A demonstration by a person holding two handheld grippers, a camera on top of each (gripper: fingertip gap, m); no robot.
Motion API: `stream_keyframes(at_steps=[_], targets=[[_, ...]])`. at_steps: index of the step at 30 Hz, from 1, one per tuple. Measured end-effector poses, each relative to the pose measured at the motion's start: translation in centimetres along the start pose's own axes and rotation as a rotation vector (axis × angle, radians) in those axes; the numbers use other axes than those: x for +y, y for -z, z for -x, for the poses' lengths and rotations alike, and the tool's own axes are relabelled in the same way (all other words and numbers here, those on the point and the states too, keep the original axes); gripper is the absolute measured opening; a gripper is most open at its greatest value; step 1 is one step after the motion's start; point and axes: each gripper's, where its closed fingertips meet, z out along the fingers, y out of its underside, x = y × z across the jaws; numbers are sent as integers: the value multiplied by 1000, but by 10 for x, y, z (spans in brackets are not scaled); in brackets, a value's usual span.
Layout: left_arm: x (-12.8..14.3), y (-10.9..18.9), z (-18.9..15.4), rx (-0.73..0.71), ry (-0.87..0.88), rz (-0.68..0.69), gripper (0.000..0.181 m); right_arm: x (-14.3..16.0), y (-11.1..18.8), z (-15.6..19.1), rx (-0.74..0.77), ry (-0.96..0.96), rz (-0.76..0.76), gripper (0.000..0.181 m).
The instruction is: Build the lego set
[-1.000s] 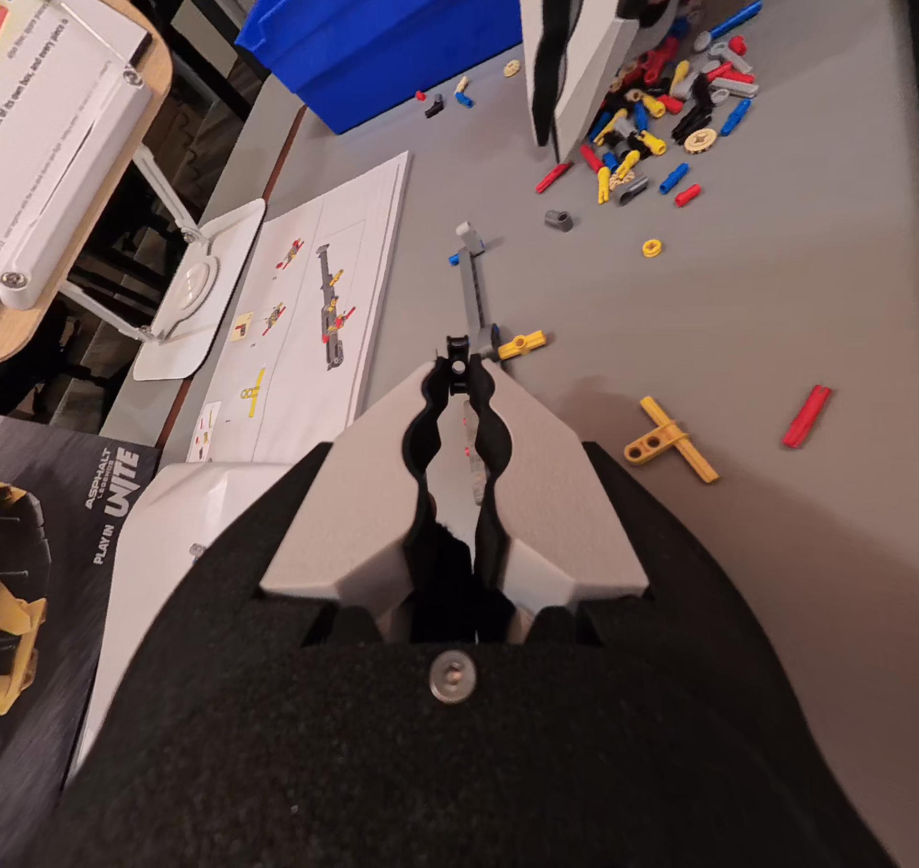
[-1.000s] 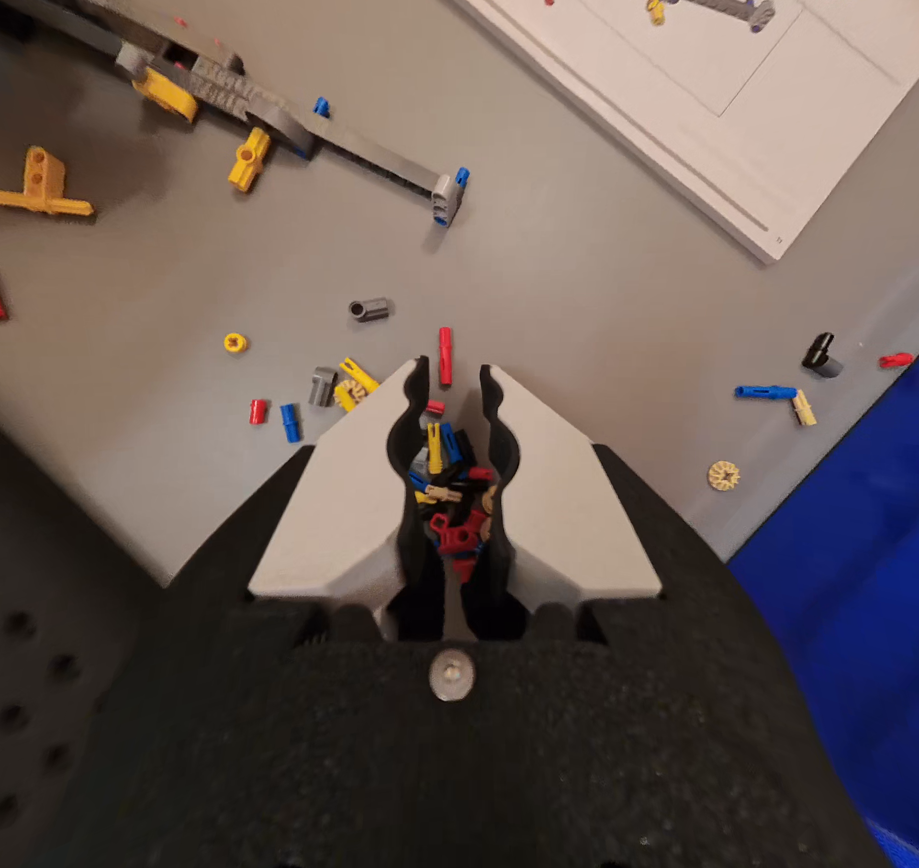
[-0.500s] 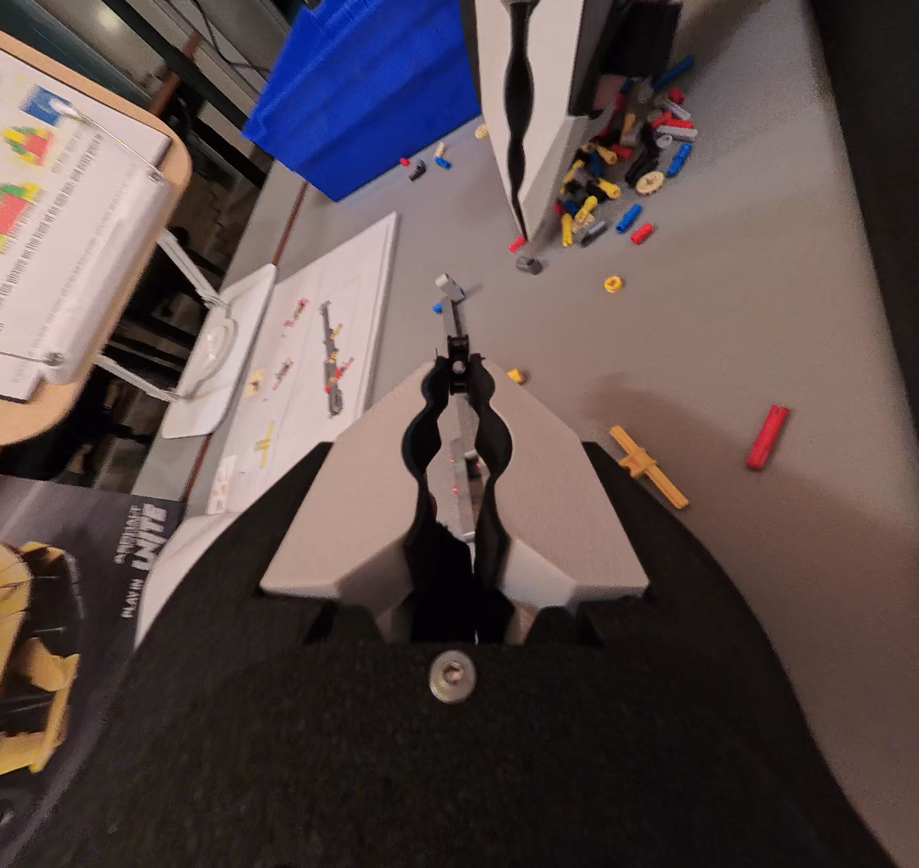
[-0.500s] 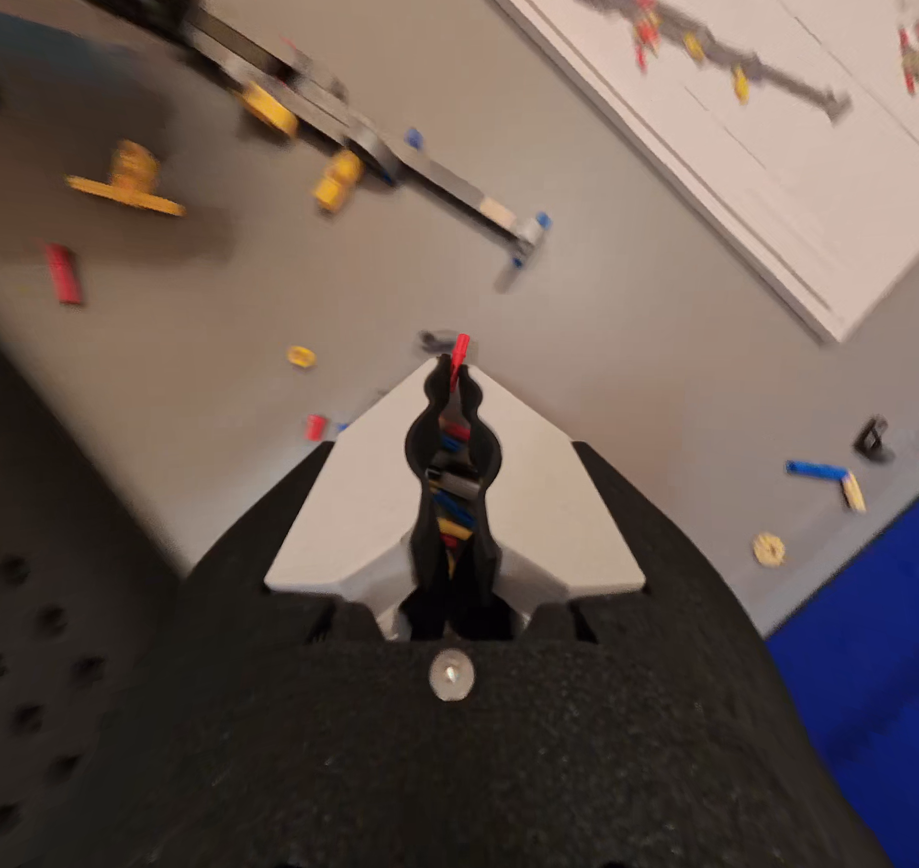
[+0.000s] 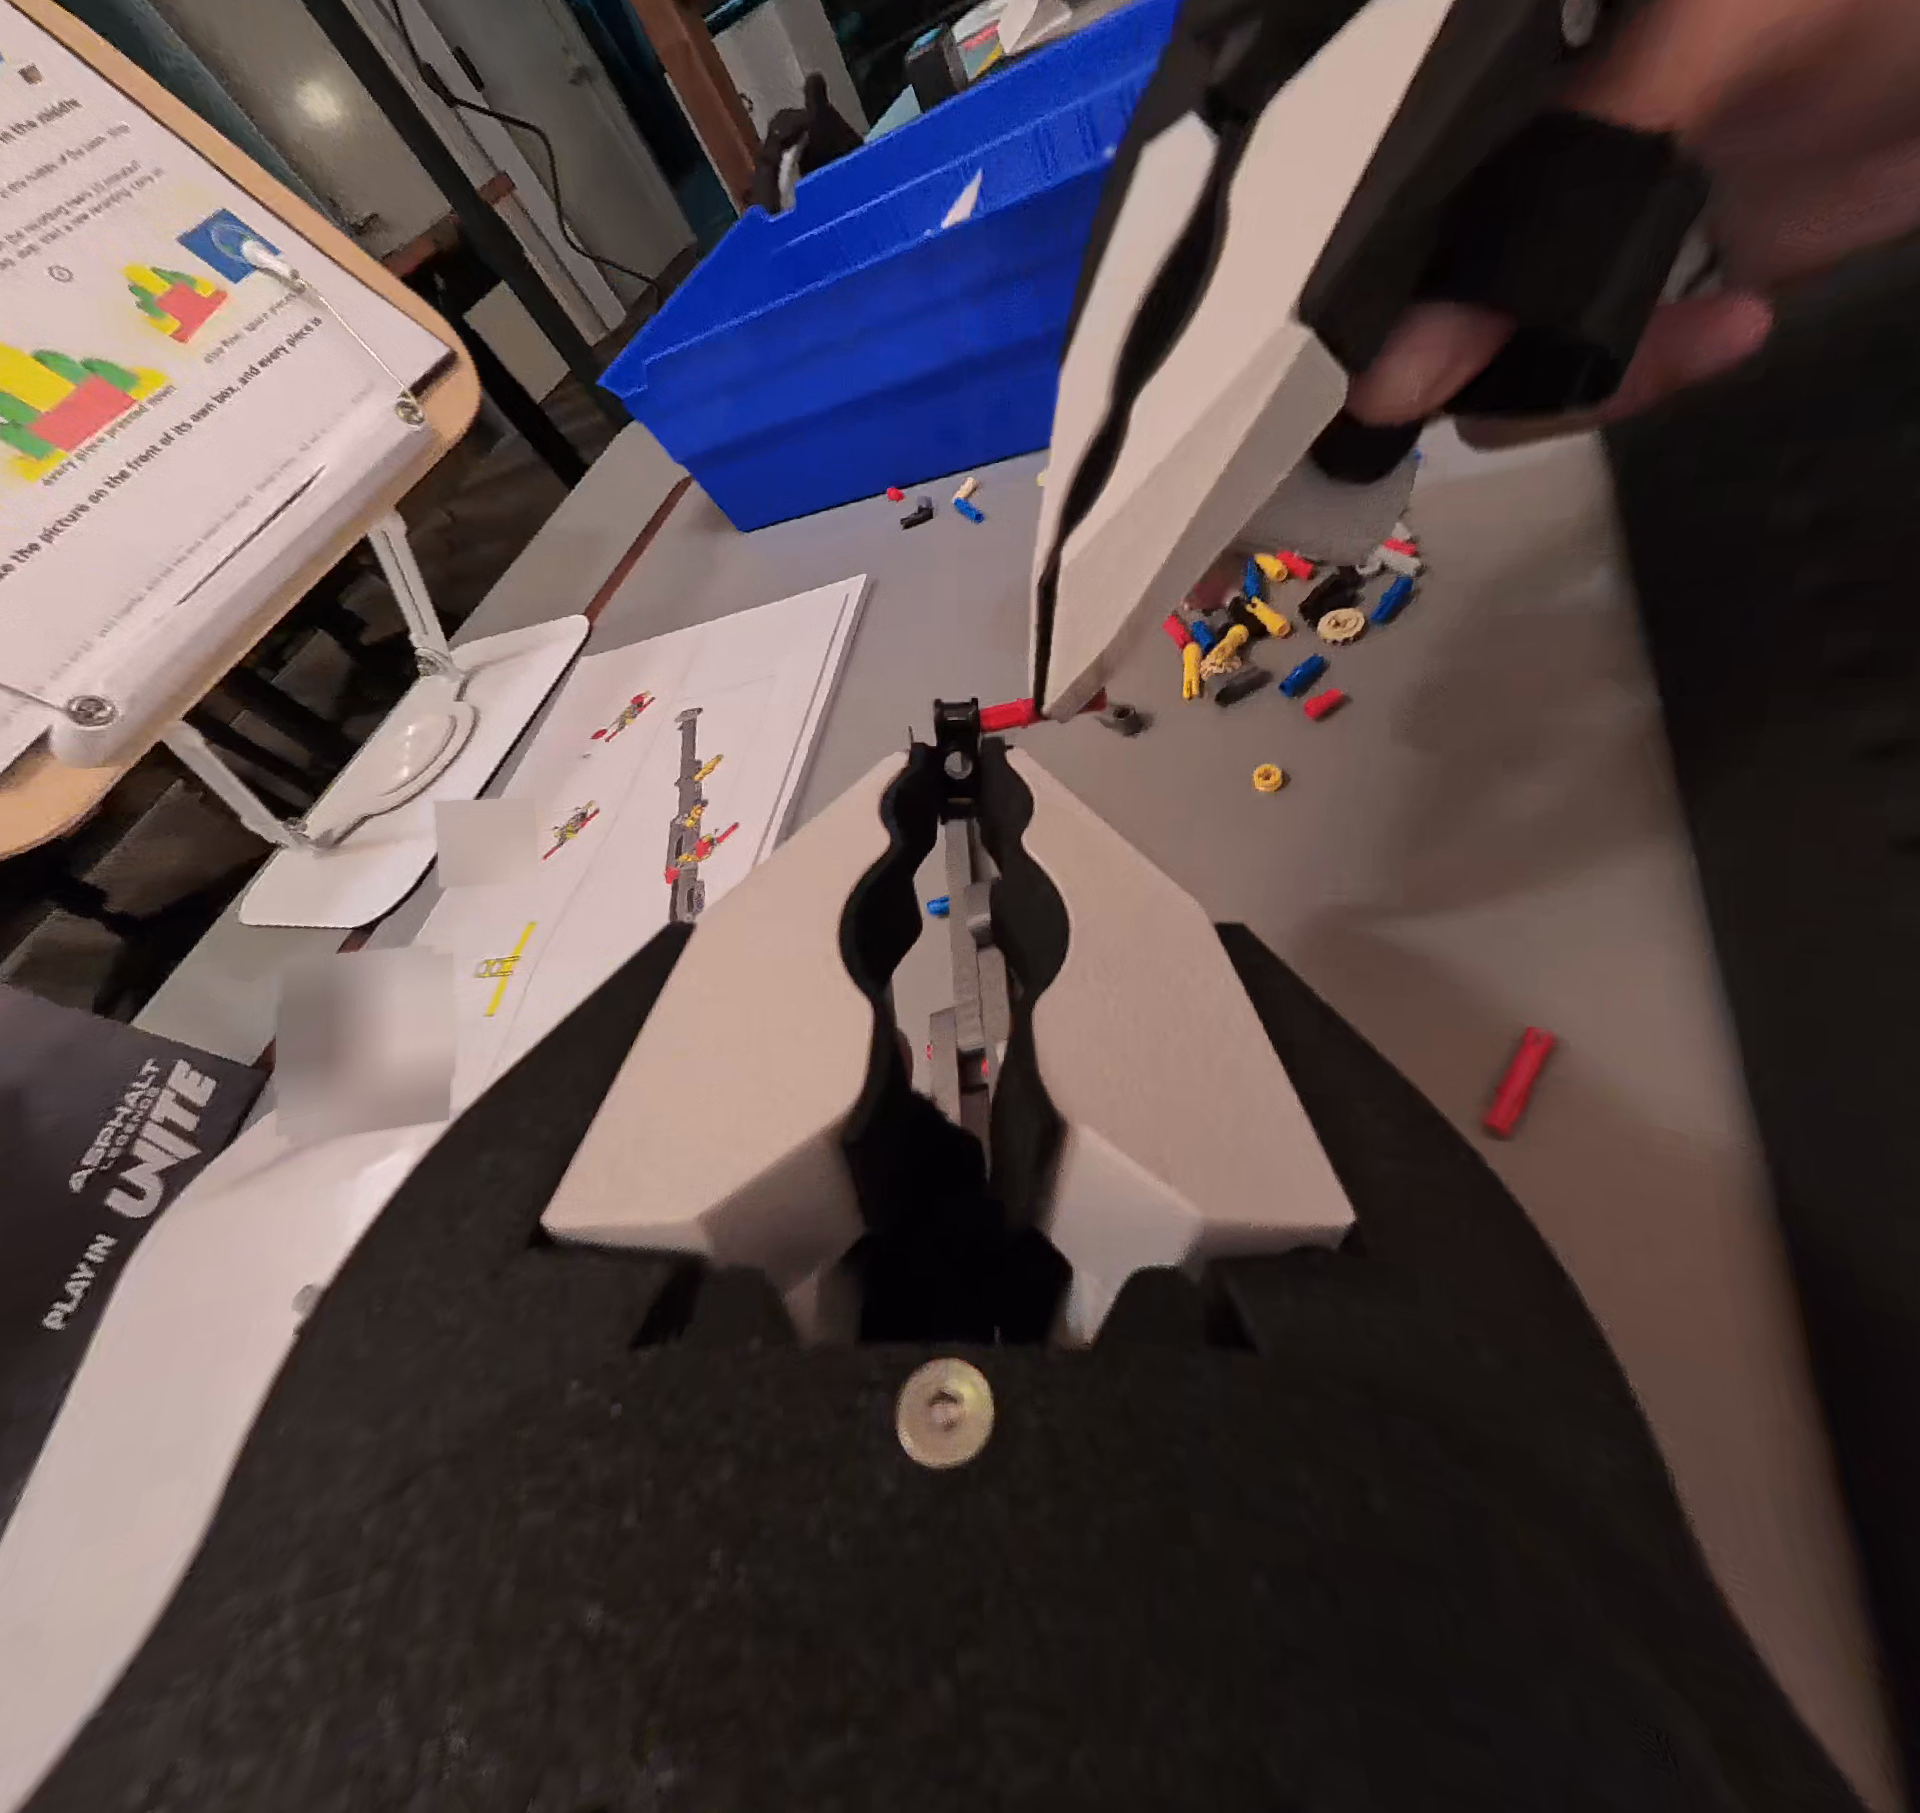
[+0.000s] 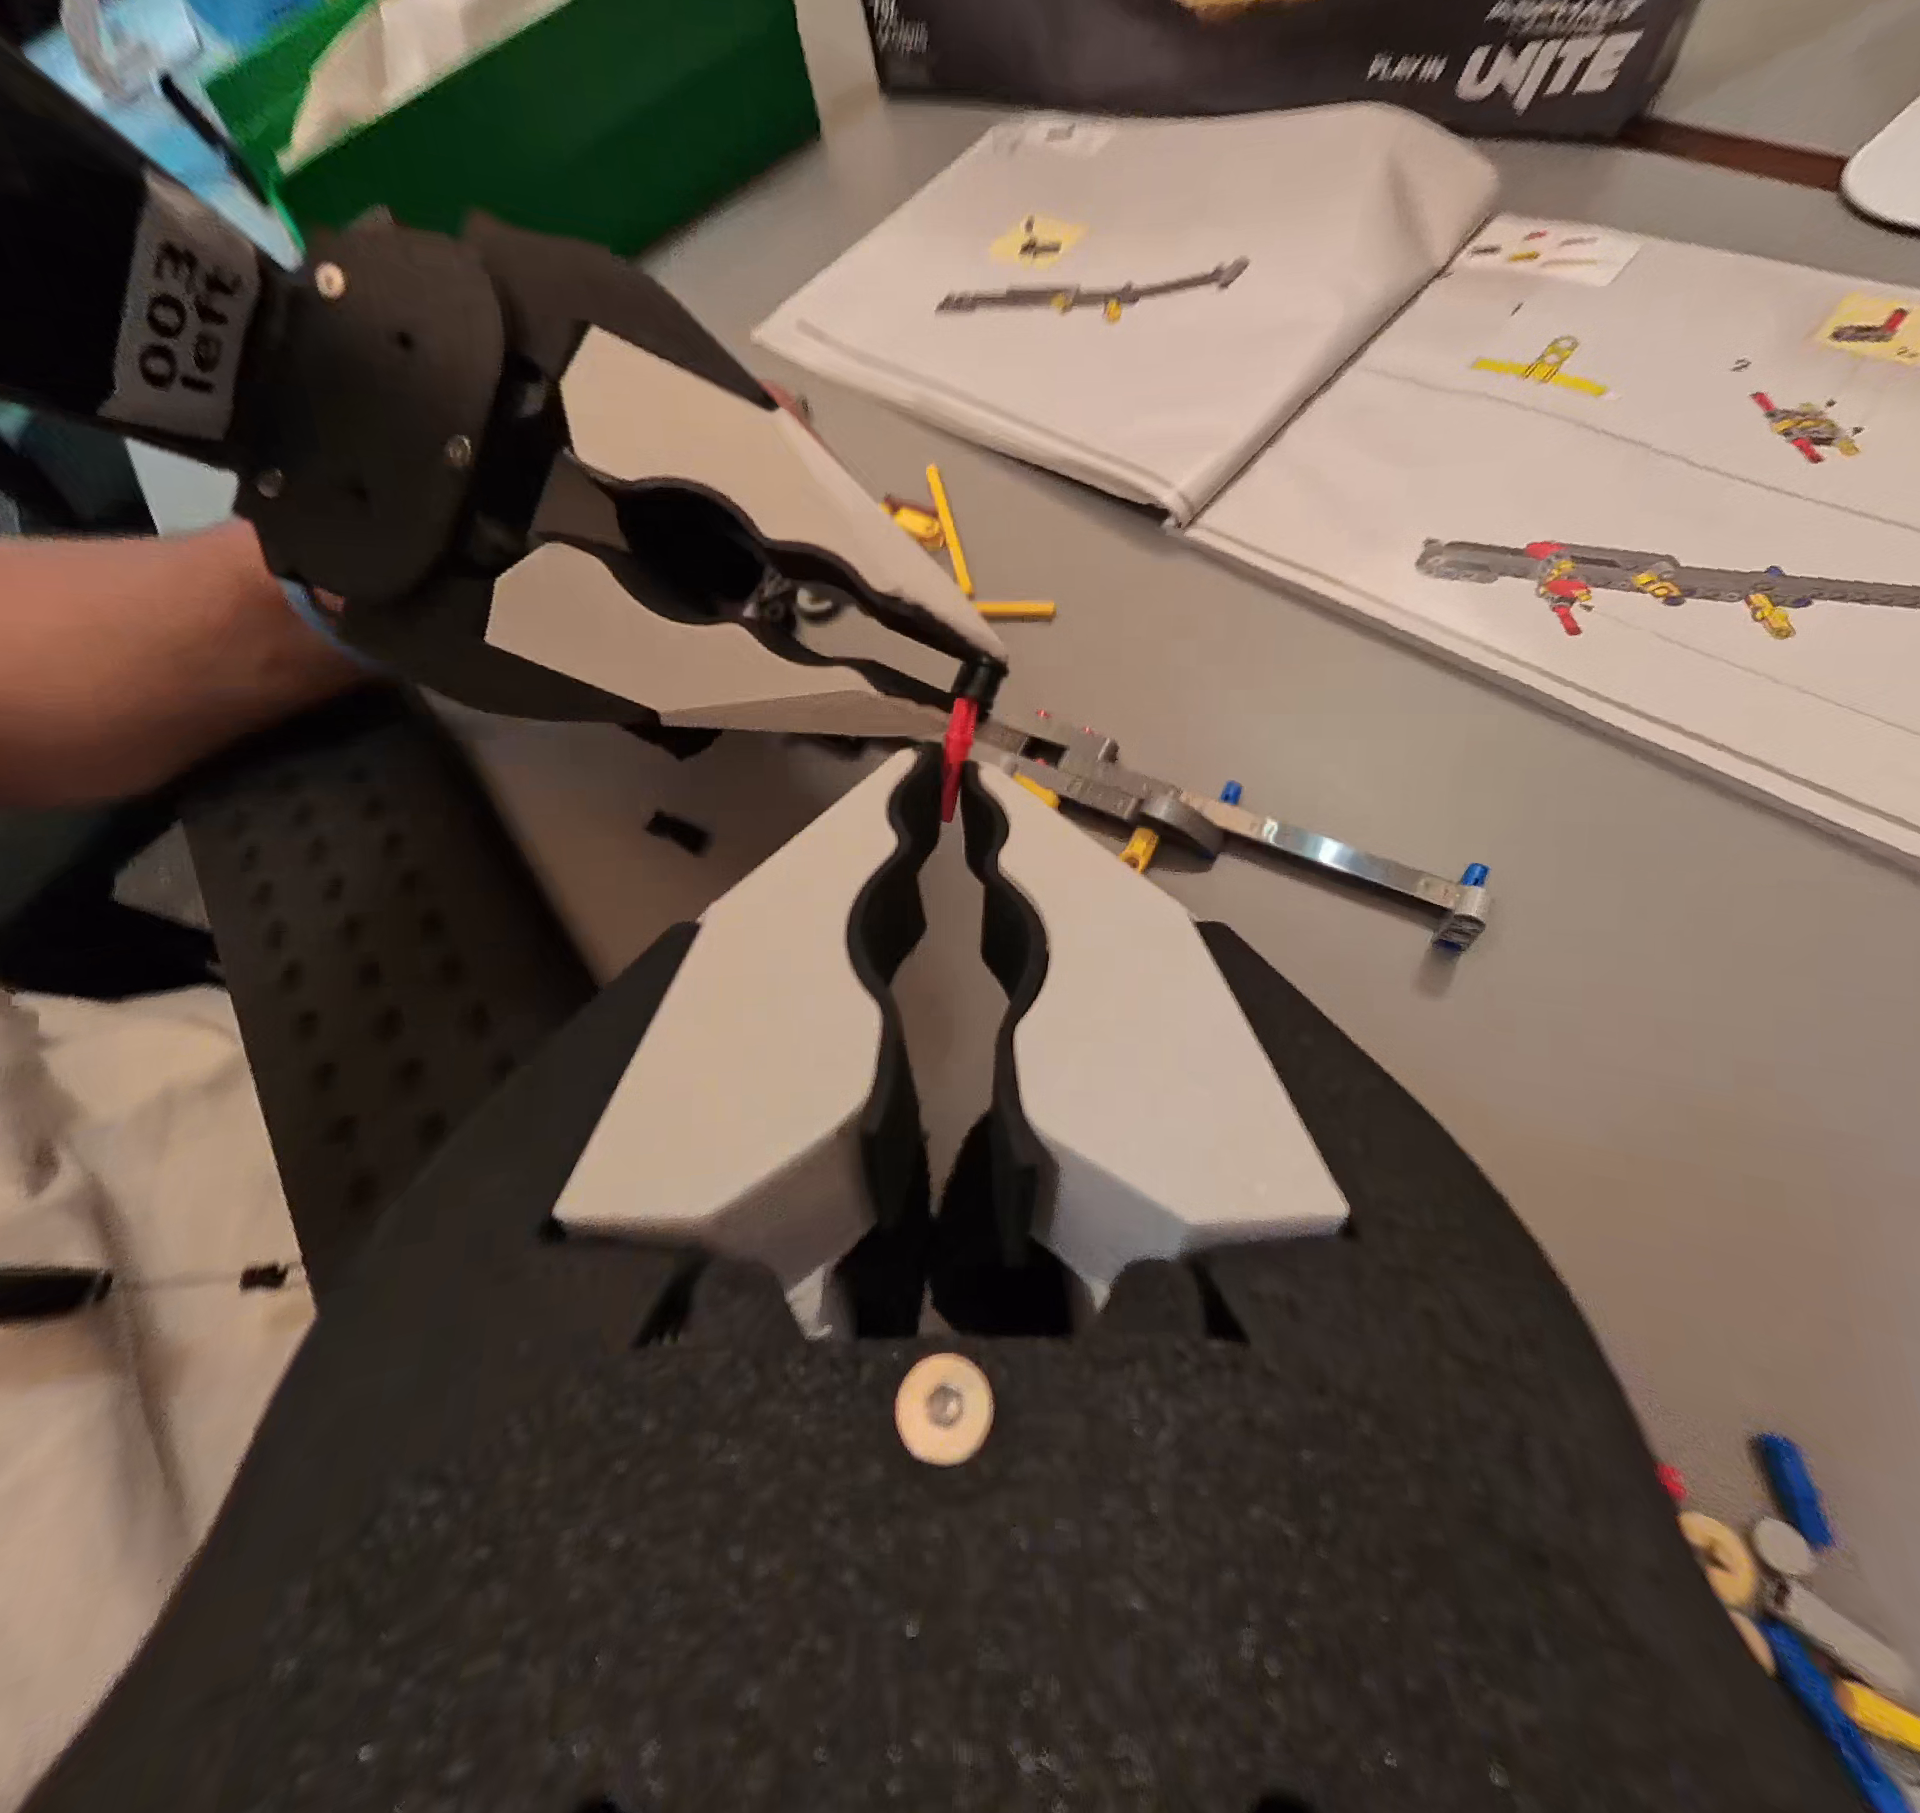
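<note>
I'm pinching a black connector (image 5: 954, 730) in my left gripper (image 5: 954, 761) while my right gripper (image 6: 948, 776) is clamping a red pin (image 6: 958, 737) against it.

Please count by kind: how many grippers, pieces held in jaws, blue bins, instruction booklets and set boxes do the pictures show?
Grippers: 2, left gripper and right gripper
Held pieces: 2, black connector and red pin
Blue bin: 1
Booklet: 1
Box: 1
Total: 7
</note>
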Motion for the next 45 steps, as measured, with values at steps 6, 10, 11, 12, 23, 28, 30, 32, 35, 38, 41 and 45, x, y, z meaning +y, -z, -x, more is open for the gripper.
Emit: stream_keyframes(at_steps=[6,10,11,12,23,28,30,32,35,38,41,45], targets=[[-6,3,4,57,188,-58,6,-6,-3,0,17,-84,-152,3],[-4,3,5,77,239,-57,6,-8,-4,0,-29,-157,-214,3],[-3,2,5,79,252,-53,6,-8,-3,-1,-33,-158,-227,3],[-2,2,5,93,282,-56,6,-10,-2,-1,-34,-150,-246,2],[-3,6,17,127,454,-108,6,-23,3,-5,-14,-12,-420,2],[3,6,29,-17,257,-70,6,-19,0,-10,23,25,-383,3],[7,7,37,-105,121,-33,6,-18,2,-17,60,30,-376,3],[9,9,42,-176,-3,-2,6,-16,3,-19,45,6,-379,2],[13,8,44,-233,-139,52,6,-14,2,-18,15,-23,-369,3],[17,5,38,-236,-213,83,6,-12,-2,-14,2,-3,-347,3],[17,3,33,-223,-238,91,6,-12,-4,-5,-23,41,-340,2],[19,1,31,-219,-252,97,6,-10,-7,-2,-18,64,-322,2]])
